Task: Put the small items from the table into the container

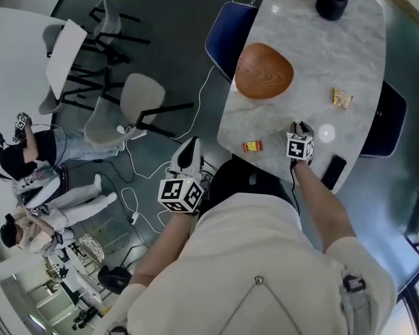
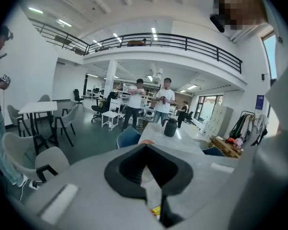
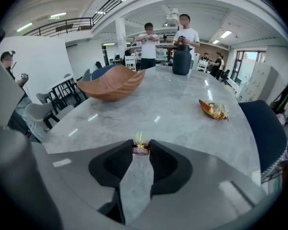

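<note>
The right gripper (image 3: 141,143) pinches a small wrapped candy (image 3: 140,150) between its jaw tips, near the marble table's (image 3: 182,111) near edge.

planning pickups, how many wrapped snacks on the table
3: candy between right gripper fingers, orange packet farther right, red-yellow sweet by the near edge; the arm may hide more.

From high on the head we look steeply down on the table (image 1: 349,54). The right gripper view sits low and close over its near edge, facing along it. The left gripper view looks nearly level from just off that edge. All three share the black jug (image 1: 332,0) at the far end.
</note>
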